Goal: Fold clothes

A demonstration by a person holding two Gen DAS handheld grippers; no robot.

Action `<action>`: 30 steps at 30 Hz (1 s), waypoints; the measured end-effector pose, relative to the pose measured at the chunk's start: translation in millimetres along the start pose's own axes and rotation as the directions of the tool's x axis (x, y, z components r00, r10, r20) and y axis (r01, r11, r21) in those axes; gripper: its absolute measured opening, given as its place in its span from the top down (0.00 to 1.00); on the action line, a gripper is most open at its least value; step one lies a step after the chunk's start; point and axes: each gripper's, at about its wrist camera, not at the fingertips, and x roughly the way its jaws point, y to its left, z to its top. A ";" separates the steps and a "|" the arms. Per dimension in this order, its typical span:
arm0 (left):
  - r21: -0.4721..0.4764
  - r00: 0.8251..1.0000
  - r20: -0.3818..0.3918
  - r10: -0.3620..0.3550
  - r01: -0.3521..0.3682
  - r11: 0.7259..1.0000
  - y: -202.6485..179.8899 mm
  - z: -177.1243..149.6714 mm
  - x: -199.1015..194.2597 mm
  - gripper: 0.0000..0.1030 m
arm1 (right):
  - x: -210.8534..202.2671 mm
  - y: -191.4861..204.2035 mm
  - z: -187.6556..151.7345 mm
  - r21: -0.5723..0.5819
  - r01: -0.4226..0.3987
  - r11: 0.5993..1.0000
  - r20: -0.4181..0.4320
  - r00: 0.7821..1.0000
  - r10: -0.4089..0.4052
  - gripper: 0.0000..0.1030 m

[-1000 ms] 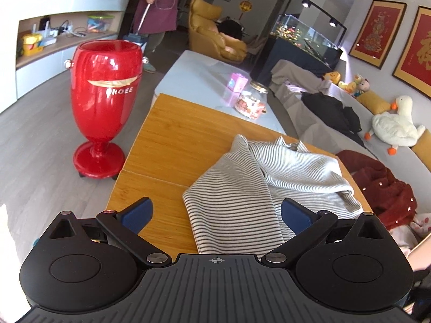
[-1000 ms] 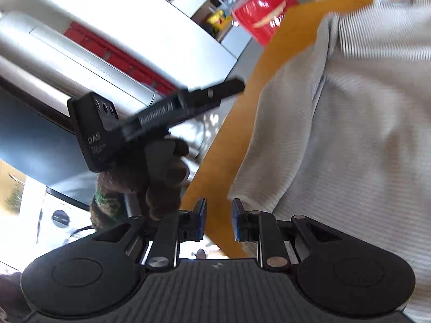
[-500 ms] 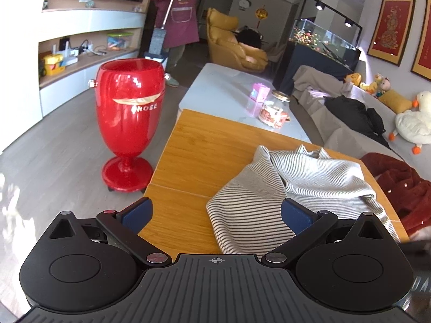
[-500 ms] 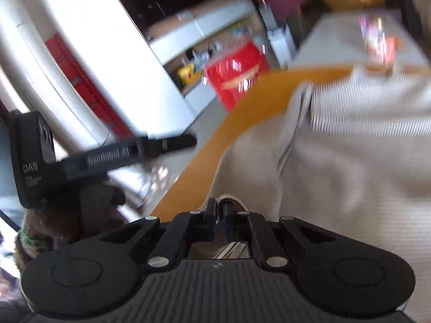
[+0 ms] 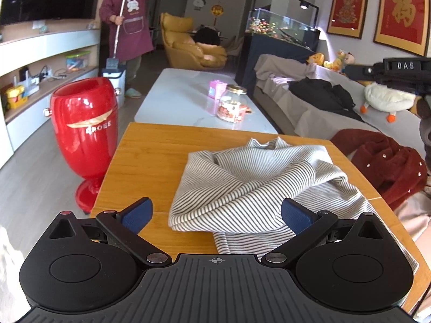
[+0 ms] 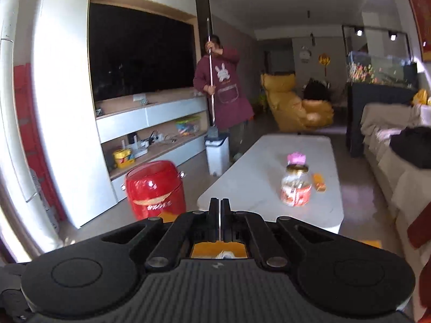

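Grey-and-white striped knit garment (image 5: 256,185): lying loosely bunched on the orange wooden worktop (image 5: 150,156), toward its right half. Left tongs (image 5: 215,212): hovering spread wide at the garment's near edge, gripping nothing. Right tongs (image 6: 220,220): sitting clenched together, raised above the garment; whether any cloth is pinched cannot be told. Glossy red goblet-shaped bin (image 5: 86,134): standing on the floor left of the garment. Glass jar (image 5: 233,103): sitting on the white table beyond the garment.
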 end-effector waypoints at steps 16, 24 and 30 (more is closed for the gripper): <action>0.081 0.992 -0.105 -0.074 0.082 0.993 -25.5 -17.1 32.0 0.00 | 110.7 -41.3 -78.3 0.384 -0.079 0.920 -0.325 0.921 0.215 0.63; 0.065 0.991 -0.125 -0.057 0.065 0.996 -15.8 -20.5 38.0 0.00 | 107.1 6.1 -59.2 0.242 -0.227 0.943 -0.329 0.895 0.300 0.93; 0.048 0.990 -0.127 -0.061 0.068 0.997 -13.5 -20.4 39.4 0.00 | 78.1 23.6 1.9 0.067 -0.227 0.972 -0.155 0.960 0.235 0.94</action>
